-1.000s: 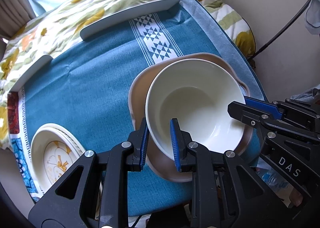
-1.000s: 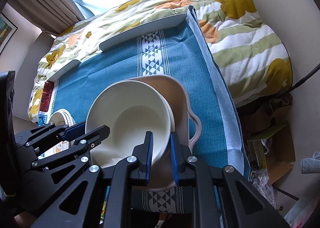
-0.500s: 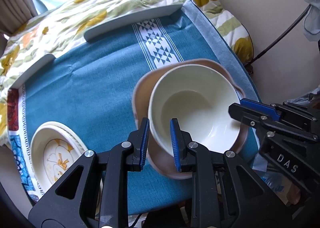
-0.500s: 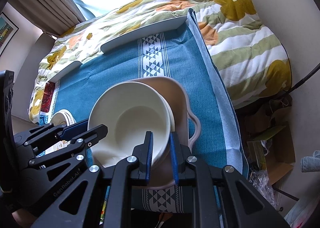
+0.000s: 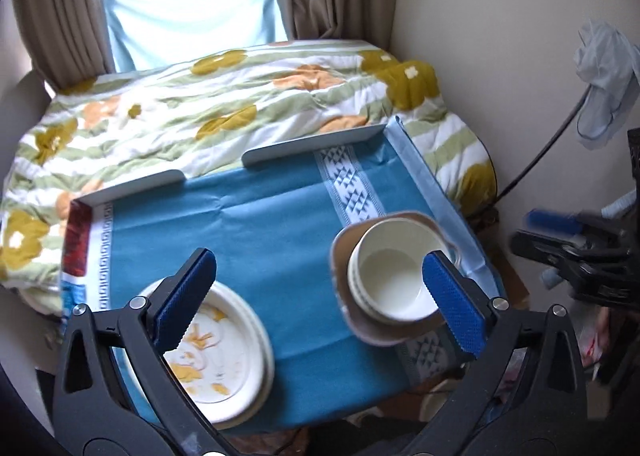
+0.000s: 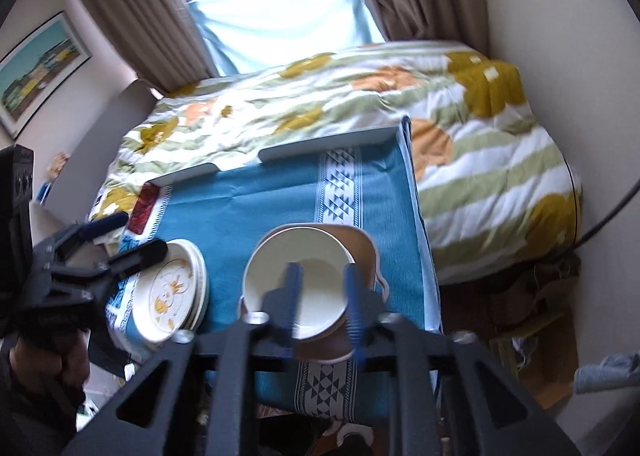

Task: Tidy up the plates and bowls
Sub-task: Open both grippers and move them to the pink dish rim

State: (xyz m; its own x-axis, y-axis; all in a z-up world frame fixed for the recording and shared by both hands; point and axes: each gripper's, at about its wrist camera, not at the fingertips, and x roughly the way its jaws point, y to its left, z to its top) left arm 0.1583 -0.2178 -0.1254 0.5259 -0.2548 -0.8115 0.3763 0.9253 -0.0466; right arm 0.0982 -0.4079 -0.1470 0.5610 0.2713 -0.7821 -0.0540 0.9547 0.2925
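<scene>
The cream bowls (image 5: 394, 282) sit nested, mouths up, inside the tan handled dish (image 5: 340, 256) near the blue tablecloth's (image 5: 256, 232) right edge, stacked to save room. Left of the dish lie the floral plates (image 5: 224, 344). The left gripper (image 5: 320, 304) gapes wide, empty; the right gripper (image 6: 322, 306), blurred, seems parted too.

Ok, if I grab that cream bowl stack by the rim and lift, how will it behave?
The cream glossy bowls look rigid and probably ceramic, so likely heavy for their size and chippable. The glaze may be slippery in a rim pinch. They sit nested, apparently several, inside the tan handled dish, so lifting one rim might leave the lower bowls behind or tilt them.
</scene>
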